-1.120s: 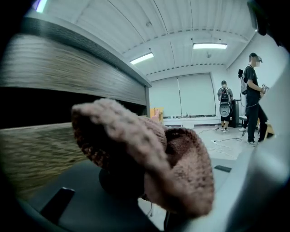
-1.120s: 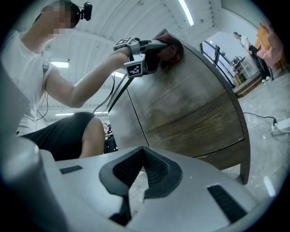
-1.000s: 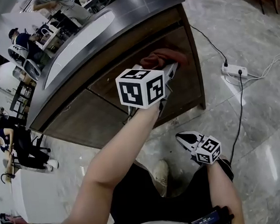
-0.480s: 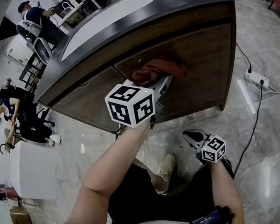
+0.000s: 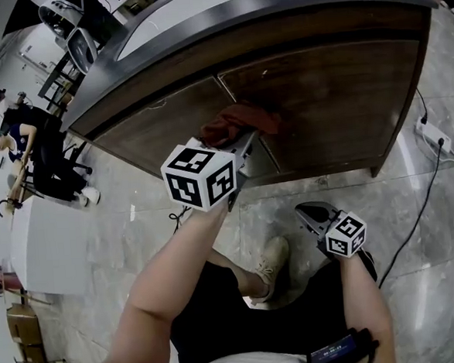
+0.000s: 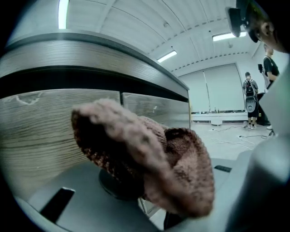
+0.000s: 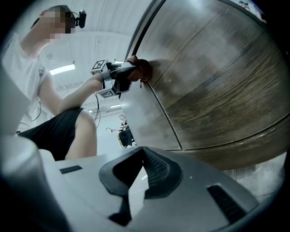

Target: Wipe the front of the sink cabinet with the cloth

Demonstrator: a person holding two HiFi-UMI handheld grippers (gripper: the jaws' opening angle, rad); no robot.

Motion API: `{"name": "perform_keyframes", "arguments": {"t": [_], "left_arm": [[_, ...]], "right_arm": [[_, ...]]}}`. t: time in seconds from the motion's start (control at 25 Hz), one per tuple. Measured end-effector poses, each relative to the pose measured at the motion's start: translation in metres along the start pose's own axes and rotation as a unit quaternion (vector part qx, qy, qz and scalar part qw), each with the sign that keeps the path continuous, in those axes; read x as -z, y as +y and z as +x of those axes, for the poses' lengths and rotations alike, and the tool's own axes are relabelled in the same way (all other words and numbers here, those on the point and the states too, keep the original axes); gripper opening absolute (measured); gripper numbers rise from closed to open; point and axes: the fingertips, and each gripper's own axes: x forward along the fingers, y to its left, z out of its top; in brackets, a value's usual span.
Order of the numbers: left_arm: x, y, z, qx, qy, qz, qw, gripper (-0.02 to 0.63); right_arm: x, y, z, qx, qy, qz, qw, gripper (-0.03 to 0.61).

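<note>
There are two grippers, one cloth, and one sink cabinet (image 5: 337,91) whose wooden front has two door panels.

The left gripper (image 5: 242,140) is clamped on the cloth (image 5: 238,123) and holds it against the cabinet front. In the head view the cloth is just past 12 o'clock from the gripper's marker cube. It lies across the vertical seam between the two panels, in the lower half of the front. The right gripper view shows the cloth touching the wood at that seam.

The right gripper (image 5: 310,213) hangs at 5 o'clock from the left one, well apart from the cabinet and above the marble floor (image 5: 138,245). Its jaws are closed together with nothing between them.

The cloth is reddish-brown with a nubby, knitted-looking surface. It is bunched into thick rounded folds that bulge over the left gripper's jaws and hide their tips. One fold is turned over, showing a darker inner hollow.

One dark grey countertop with one white basin (image 5: 200,16) caps the cabinet at 12 o'clock. One white power strip (image 5: 433,133) lies on the floor at 3 o'clock, and one black cable (image 5: 412,218) runs from it towards 5 o'clock. One pale shoe (image 5: 273,260) shows near 6 o'clock. One seated person in black (image 5: 43,155) is at 9 o'clock.
</note>
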Motion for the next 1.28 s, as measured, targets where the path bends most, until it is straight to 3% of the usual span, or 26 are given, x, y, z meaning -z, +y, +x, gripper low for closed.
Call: {"name": "perform_keyframes", "arguments": {"t": [0.16, 0.28, 0.6, 0.88, 1.28], "left_arm": [[0.016, 0.021, -0.008, -0.006, 0.031, -0.035, 0.9989, 0.121], [0.018, 0.015, -0.004, 0.004, 0.041, -0.033, 0.9986, 0.121], [0.011, -0.040, 0.039, 0.086, 0.043, -0.012, 0.9952, 0.121], [-0.006, -0.083, 0.073, 0.138, 0.034, -0.031, 0.9894, 0.121], [-0.017, -0.159, 0.137, 0.202, 0.024, -0.007, 0.9790, 0.121]], "right_arm": [[0.003, 0.009, 0.008, -0.011, 0.020, -0.020, 1.000, 0.012], [0.006, 0.011, 0.006, -0.005, 0.036, -0.037, 0.999, 0.012], [-0.004, -0.012, -0.027, 0.054, 0.026, -0.057, 0.997, 0.012], [-0.006, -0.010, -0.050, 0.073, 0.022, -0.057, 0.995, 0.012], [-0.022, -0.020, -0.103, 0.134, 0.007, -0.061, 0.989, 0.012]]}}
